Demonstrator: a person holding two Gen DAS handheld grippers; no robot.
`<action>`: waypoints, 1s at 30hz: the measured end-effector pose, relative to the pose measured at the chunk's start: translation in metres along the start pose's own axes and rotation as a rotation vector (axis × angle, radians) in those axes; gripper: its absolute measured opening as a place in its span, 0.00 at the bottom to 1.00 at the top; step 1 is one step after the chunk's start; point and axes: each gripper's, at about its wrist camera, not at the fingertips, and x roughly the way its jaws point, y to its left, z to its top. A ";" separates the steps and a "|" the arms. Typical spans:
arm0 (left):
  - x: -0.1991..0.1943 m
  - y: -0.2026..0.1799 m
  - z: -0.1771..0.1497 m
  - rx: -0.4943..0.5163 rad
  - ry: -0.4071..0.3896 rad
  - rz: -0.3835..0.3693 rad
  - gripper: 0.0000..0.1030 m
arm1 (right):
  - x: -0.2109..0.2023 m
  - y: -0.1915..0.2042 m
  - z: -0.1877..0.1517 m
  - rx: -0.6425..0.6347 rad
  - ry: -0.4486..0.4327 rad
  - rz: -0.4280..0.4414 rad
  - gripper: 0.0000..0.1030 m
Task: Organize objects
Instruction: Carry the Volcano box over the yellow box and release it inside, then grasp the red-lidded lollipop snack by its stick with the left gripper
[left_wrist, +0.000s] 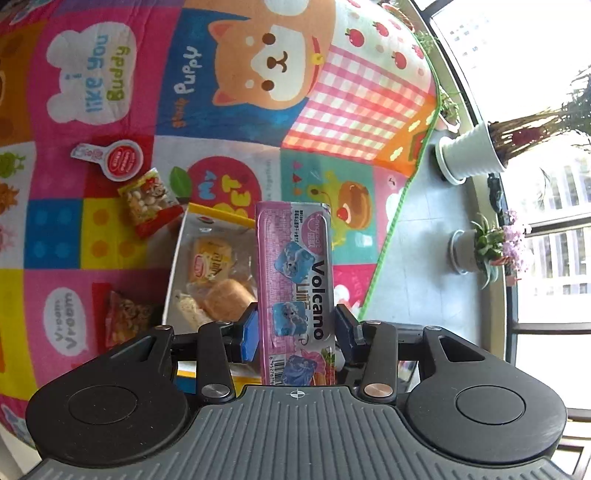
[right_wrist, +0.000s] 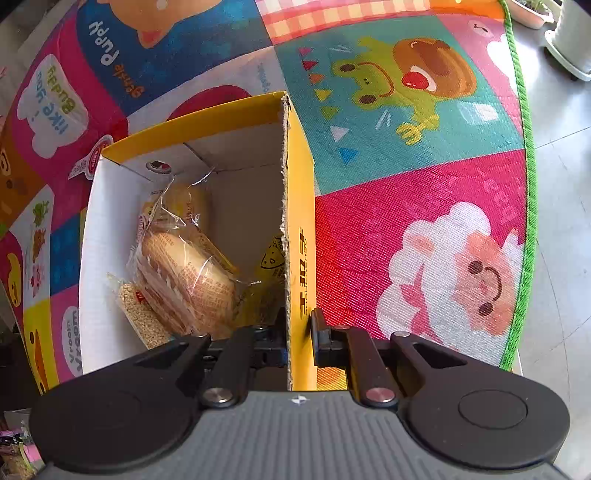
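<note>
The left hand-held gripper (left_wrist: 295, 332) points forward and down over the box (left_wrist: 177, 258), its 2 fingers pinching a long pink "Volcano" snack pack (left_wrist: 295, 273) that stands lengthwise between the blue pads (left_wrist: 249, 336). The right hand-held gripper (right_wrist: 299, 339) is level with the box's (right_wrist: 299, 206) right wall, clamped on that yellow cardboard edge, 1 finger inside and 1 outside. Wrapped bread (right_wrist: 184, 266) lies inside the box. On the colourful play mat (left_wrist: 332, 92), left of the box, lie a round red-lidded cup (left_wrist: 122, 160) and 2 snack packets (left_wrist: 147, 199).
</note>
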 end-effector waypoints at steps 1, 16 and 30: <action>0.006 -0.001 0.002 -0.006 0.009 -0.002 0.45 | 0.000 -0.002 -0.001 0.005 -0.001 0.008 0.11; 0.026 0.018 0.014 -0.028 -0.035 0.049 0.43 | -0.001 -0.010 -0.005 0.029 -0.002 0.056 0.12; -0.005 0.194 0.007 -0.562 -0.169 0.070 0.43 | 0.002 -0.005 -0.006 0.043 -0.001 0.025 0.14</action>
